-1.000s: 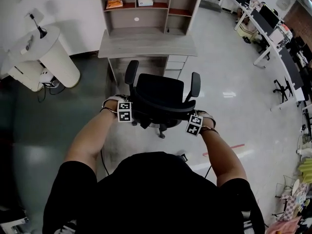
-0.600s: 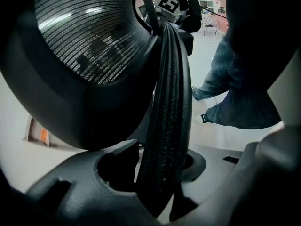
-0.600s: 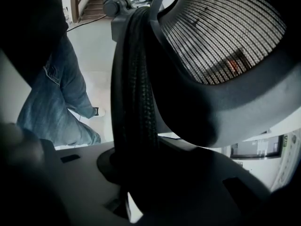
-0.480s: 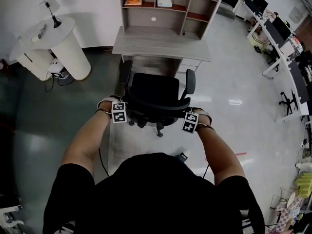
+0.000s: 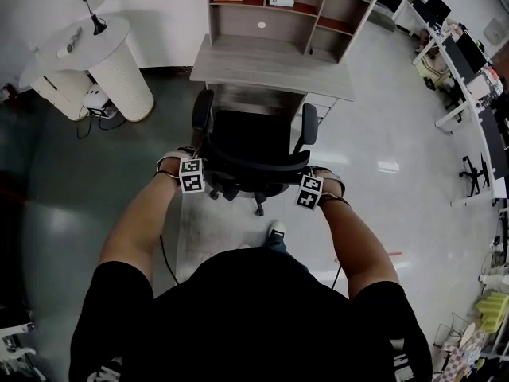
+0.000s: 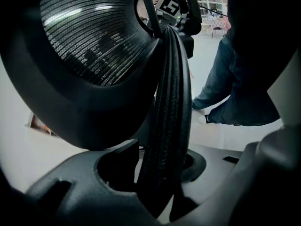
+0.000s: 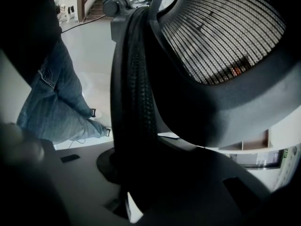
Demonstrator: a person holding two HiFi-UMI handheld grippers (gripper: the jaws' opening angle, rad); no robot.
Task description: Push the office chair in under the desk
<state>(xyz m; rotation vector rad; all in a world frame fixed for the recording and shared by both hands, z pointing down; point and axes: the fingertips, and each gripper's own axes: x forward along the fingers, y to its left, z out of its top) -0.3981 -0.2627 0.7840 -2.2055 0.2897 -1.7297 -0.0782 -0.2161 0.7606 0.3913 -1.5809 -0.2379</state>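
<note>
The black office chair [image 5: 250, 138] faces the grey desk [image 5: 270, 58], its seat front and armrests at the desk's front edge. My left gripper [image 5: 196, 175] is shut on the left side of the backrest, and my right gripper [image 5: 305, 191] is shut on the right side. In the left gripper view, the ribbed backrest rim [image 6: 169, 126] runs between the jaws of the left gripper [image 6: 160, 187], with the mesh back [image 6: 89, 41] above it. The right gripper view shows the same rim [image 7: 134, 102] clamped in the right gripper [image 7: 136, 192].
A shelf hutch [image 5: 286, 6] stands on the desk, and a drawer unit [image 5: 322, 106] sits under its right side. A white round stand [image 5: 119, 62] is at the left. More desks [image 5: 477, 94] line the right. My shoe [image 5: 274, 231] is just behind the chair base.
The chair has rolled forward toward the desk with both grippers on its backrest. The person has stepped after it, and a shoe now shows behind the chair.
</note>
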